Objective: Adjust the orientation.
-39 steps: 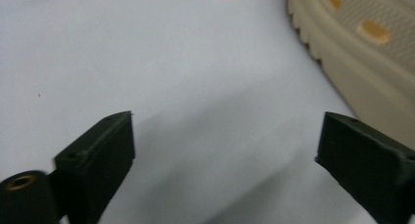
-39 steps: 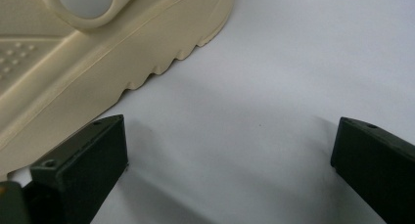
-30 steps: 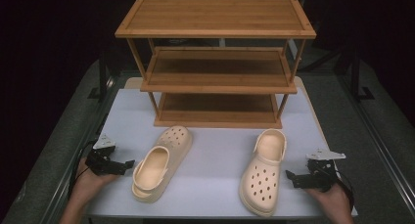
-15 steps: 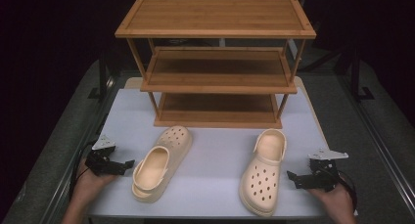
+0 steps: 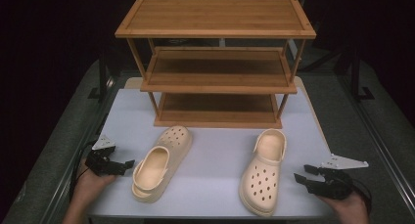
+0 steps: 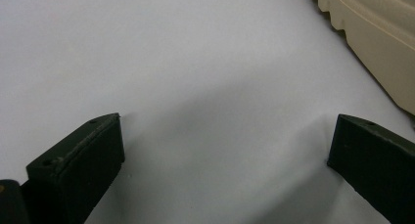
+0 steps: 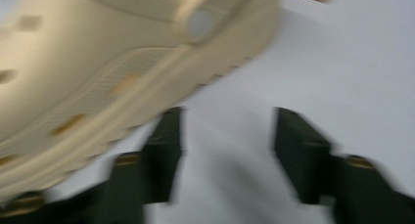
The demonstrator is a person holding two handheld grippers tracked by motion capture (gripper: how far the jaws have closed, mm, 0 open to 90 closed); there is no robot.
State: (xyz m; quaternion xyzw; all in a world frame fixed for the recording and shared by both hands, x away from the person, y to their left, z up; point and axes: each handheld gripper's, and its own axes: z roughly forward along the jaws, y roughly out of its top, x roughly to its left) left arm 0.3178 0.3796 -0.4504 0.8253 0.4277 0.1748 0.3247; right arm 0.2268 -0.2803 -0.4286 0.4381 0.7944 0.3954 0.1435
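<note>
Right clog lies just beside right claw, seemingly apart.

- Cream clogs: 2, the left clog and the right clog
- Wooden rack: 1, three shelves
- Grippers: 2, the left gripper and the right gripper
- White table: 1

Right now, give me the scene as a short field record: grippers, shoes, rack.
left gripper: open, empty, low over the table beside the left clog
right gripper: open, empty, beside the right clog
left clog: cream, on the table, toe toward the rack
right clog: cream, on the table, heel toward the rack
rack: wooden, three tiers, nothing on the shelves
table: white top, rack stands at its far end
</note>
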